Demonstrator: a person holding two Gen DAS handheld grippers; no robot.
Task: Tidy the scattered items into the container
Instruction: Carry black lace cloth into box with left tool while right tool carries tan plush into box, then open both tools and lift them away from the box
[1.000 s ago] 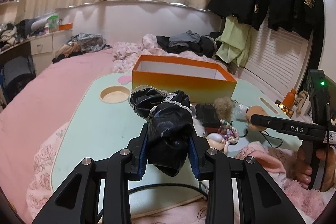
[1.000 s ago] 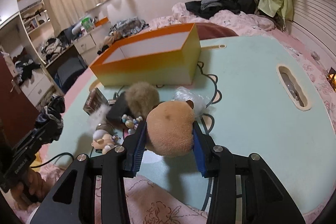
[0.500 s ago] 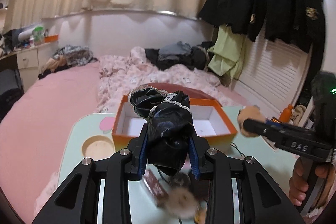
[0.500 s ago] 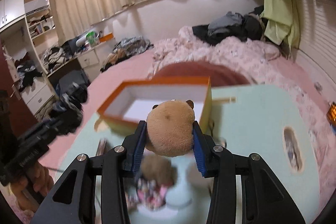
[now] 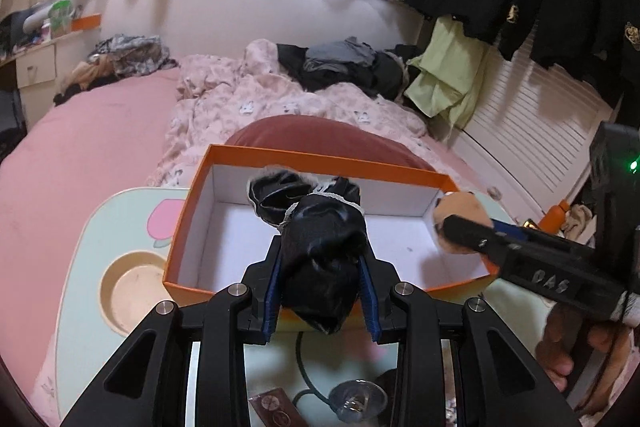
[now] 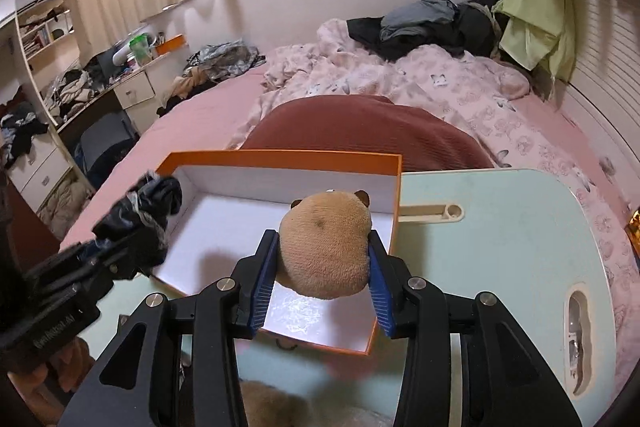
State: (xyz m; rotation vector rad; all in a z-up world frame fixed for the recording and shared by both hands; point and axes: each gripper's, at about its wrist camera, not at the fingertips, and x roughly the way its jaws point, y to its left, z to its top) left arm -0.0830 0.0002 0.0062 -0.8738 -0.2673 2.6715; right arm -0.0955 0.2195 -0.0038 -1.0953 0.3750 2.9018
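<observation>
My left gripper [image 5: 320, 291] is shut on a black glossy cloth bundle with white lace trim [image 5: 320, 247], held above the near edge of the orange box [image 5: 320, 159], whose white inside is bare. My right gripper [image 6: 322, 291] is shut on a brown plush toy [image 6: 326, 247], held above the box's [image 6: 280, 159] right end. The plush [image 5: 460, 217] and right gripper also show in the left wrist view, over the box's right wall. The cloth [image 6: 148, 211] shows in the right wrist view at the box's left end.
The box stands on a mint-green lap table [image 6: 512, 227] with a round cup recess [image 5: 134, 291]. A brown card [image 5: 276, 407], a clear round item [image 5: 356, 399] and a cable lie below the left gripper. Pink bedding and clothes piles lie behind.
Both grippers rose from the table, carrying the cloth and the plush, and moved forward to hang over the orange box. The box now looks closer and seen from above.
</observation>
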